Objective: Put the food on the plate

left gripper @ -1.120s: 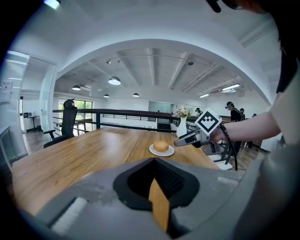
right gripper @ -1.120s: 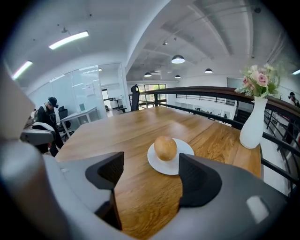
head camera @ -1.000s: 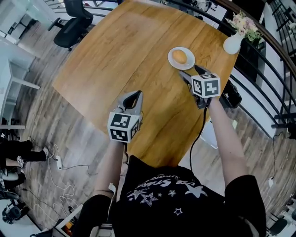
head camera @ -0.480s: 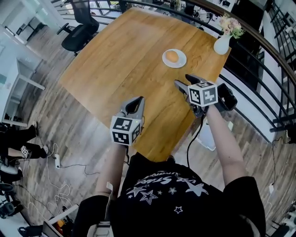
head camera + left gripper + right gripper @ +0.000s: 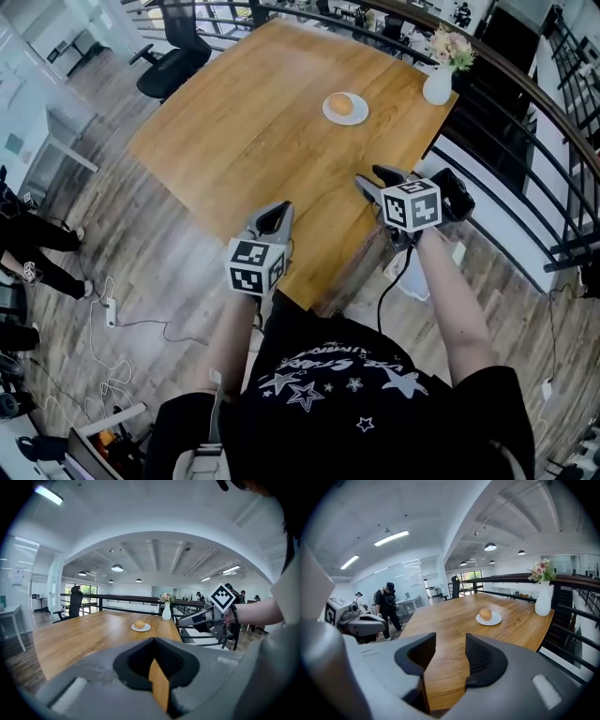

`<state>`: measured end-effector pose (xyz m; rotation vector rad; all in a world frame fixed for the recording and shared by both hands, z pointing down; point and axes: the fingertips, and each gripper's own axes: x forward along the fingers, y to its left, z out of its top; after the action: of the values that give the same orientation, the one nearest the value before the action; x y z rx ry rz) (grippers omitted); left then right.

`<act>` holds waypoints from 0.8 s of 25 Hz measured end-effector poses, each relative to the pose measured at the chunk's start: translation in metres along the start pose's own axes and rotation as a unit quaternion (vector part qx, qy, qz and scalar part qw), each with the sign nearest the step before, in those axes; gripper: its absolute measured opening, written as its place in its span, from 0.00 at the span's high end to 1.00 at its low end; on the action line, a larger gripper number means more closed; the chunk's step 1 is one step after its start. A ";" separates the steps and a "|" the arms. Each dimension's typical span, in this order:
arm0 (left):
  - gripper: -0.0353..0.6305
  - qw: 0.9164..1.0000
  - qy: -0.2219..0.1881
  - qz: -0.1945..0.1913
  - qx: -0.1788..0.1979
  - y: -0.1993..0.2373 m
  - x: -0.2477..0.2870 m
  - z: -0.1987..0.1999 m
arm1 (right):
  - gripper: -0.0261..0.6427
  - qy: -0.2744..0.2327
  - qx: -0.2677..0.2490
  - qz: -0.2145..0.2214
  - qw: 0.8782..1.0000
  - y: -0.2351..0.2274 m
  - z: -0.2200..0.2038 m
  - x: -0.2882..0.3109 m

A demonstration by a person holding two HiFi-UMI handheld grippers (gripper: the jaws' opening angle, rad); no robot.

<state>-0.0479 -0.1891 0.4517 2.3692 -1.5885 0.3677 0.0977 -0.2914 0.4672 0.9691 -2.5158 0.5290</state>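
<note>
An orange-brown bun (image 5: 341,104) lies on a small white plate (image 5: 356,114) far out on the wooden table (image 5: 253,112). It also shows in the right gripper view as the bun (image 5: 485,614) on its plate (image 5: 496,619). My right gripper (image 5: 375,178) hovers at the table's near right edge, well short of the plate. Its jaws (image 5: 450,653) are apart and closing, with nothing between them. My left gripper (image 5: 272,220) hangs over the near edge, shut and empty (image 5: 153,644). From there the bun (image 5: 139,624) looks small and far off.
A white vase with flowers (image 5: 438,84) stands at the table's far right corner, beside a black railing (image 5: 525,141). An office chair (image 5: 173,56) sits beyond the far left side. People stand on the floor at the left (image 5: 387,606).
Both grippers have drawn back from the plate toward the table's near edge. The right gripper's jaws have narrowed. The bun stays on the plate.
</note>
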 end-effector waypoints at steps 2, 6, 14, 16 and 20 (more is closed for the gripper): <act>0.94 1.000 0.002 0.004 -0.005 -0.010 -0.008 -0.009 | 0.66 0.006 0.005 0.006 1.000 0.007 -0.013 -0.011; 0.94 1.000 0.007 0.011 -0.009 -0.029 -0.021 -0.023 | 0.73 0.013 0.010 0.017 1.000 0.015 -0.036 -0.026; 0.94 0.999 0.013 0.022 -0.042 -0.037 -0.038 -0.038 | 0.94 0.034 -0.007 0.003 0.999 0.027 -0.066 -0.034; 0.94 0.999 0.016 0.023 -0.042 -0.035 -0.040 -0.041 | 0.94 0.038 -0.026 -0.002 0.999 0.031 -0.070 -0.031; 0.94 0.999 0.022 0.021 -0.043 -0.032 -0.044 -0.046 | 0.96 0.040 -0.059 -0.014 0.997 0.040 -0.071 -0.026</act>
<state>-0.0373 -0.1229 0.4770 2.2515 -1.6034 0.3484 0.1040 -0.2157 0.5072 0.9197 -2.4282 0.3981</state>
